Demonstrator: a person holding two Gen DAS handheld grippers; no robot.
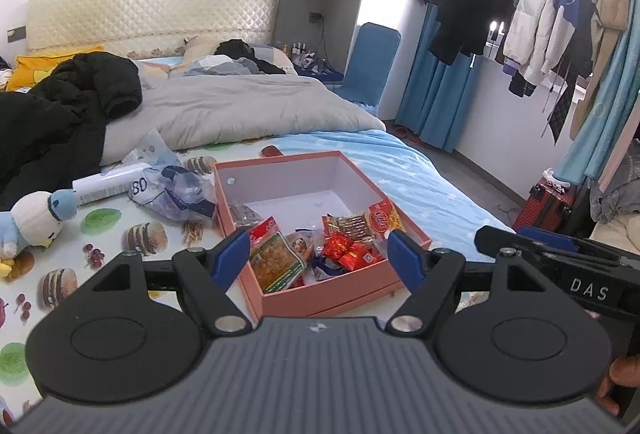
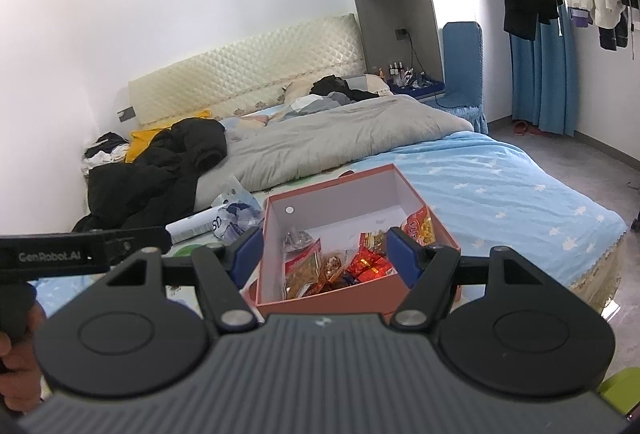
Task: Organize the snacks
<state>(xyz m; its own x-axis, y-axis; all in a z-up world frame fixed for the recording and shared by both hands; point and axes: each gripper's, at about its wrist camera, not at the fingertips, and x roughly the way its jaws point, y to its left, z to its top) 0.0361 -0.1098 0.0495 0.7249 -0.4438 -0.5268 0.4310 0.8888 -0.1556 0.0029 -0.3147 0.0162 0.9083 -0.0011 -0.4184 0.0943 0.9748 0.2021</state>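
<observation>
The pink box (image 1: 320,298) sat on the bed (image 1: 420,170) near its foot edge, lid off, with the snack packets (image 1: 276,262) heaped in its near half. The left gripper (image 1: 320,254) and the right gripper (image 2: 322,254) hung just above the box's near wall, each with its 2 blue fingers (image 1: 230,254) spread apart and gripping nothing. A plush toy (image 1: 32,222) lay towards the bed's left edge.

The box (image 1: 344,298) is salmon pink outside, white inside; snack packets (image 1: 348,250) are red, gold and orange; the sheet (image 1: 420,178) is light blue with white stars.
</observation>
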